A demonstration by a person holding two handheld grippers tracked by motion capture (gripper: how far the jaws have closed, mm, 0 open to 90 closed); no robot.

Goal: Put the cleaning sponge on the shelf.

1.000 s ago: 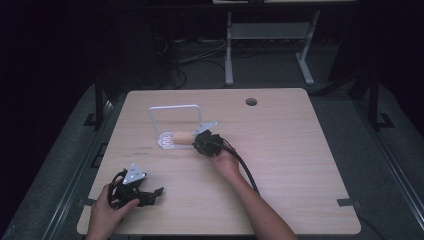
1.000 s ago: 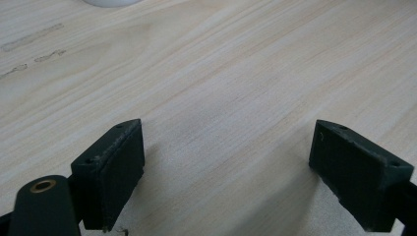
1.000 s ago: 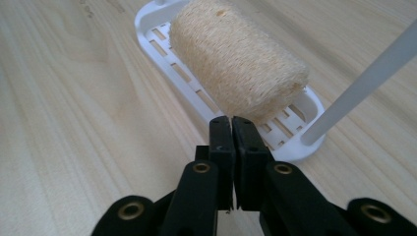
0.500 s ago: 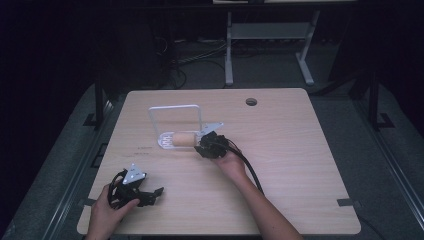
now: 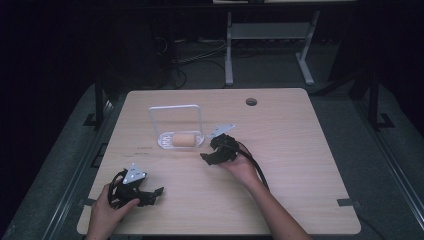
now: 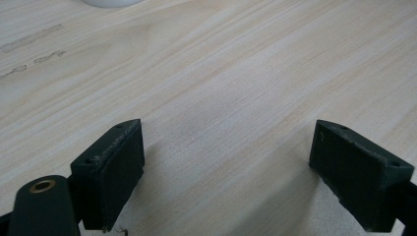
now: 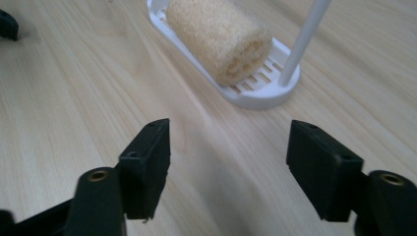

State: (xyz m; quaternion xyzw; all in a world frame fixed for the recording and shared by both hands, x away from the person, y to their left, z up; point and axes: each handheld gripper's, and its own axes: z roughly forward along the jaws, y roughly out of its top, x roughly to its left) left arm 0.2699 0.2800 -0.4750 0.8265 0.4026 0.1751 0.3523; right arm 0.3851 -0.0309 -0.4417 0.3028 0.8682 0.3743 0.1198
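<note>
A tan loofah roll [image 5: 183,139] [image 7: 220,37] lies in a white slotted tray [image 5: 165,142] [image 7: 255,96] with a tall white wire handle [image 5: 175,107] [image 7: 305,37]. My right gripper [image 5: 209,158] [image 7: 228,164] sits just right of the tray, a short way back from it. Its jaws have just been opening and stand apart with nothing between them. My left gripper [image 5: 152,194] [image 6: 226,177] rests near the table's front left corner, jaws wide open over bare wood.
The light wooden table [image 5: 290,165] has a round cable hole [image 5: 251,102] at the back right. A white metal frame [image 5: 265,35] and cables lie on the dark floor beyond the far edge. A black cable trails from the right gripper along the forearm.
The right gripper has let go of the loofah roll and pulled back to the right and toward the front of the table, away from the tray. The left gripper has not moved.
</note>
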